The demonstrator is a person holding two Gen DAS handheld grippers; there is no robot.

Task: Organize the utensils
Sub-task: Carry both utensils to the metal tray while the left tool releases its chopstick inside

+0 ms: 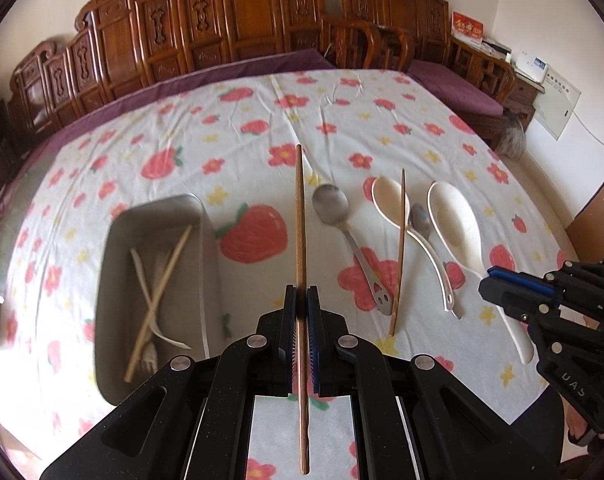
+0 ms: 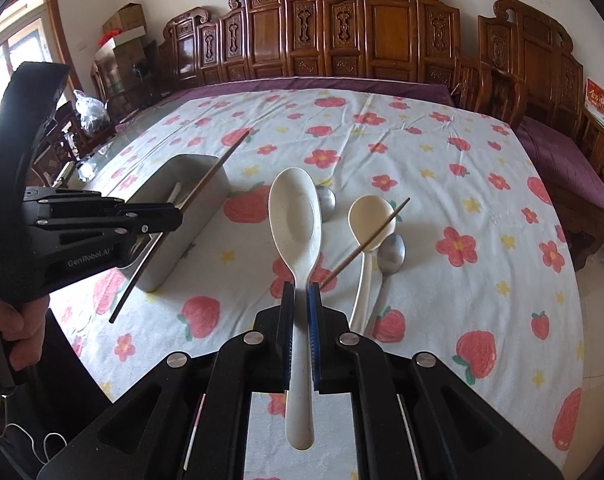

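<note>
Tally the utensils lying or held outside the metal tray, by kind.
Chopsticks: 2
Metal spoons: 2
White spoons: 2
Total: 6

We see a white tablecloth (image 1: 238,128) printed with red strawberries, red flowers and small yellow stars covering the table, with a purple cloth (image 2: 302,84) showing along its far edge. Beyond that edge stands a row of carved wooden chairs (image 2: 342,36) against a pale wall. Past the table's right edge we see a purple seat cushion (image 1: 458,88) and a red card (image 1: 467,28) with gold lettering. Near the far left corner sit stacked cardboard boxes (image 2: 124,26) and a window (image 2: 18,46).
</note>
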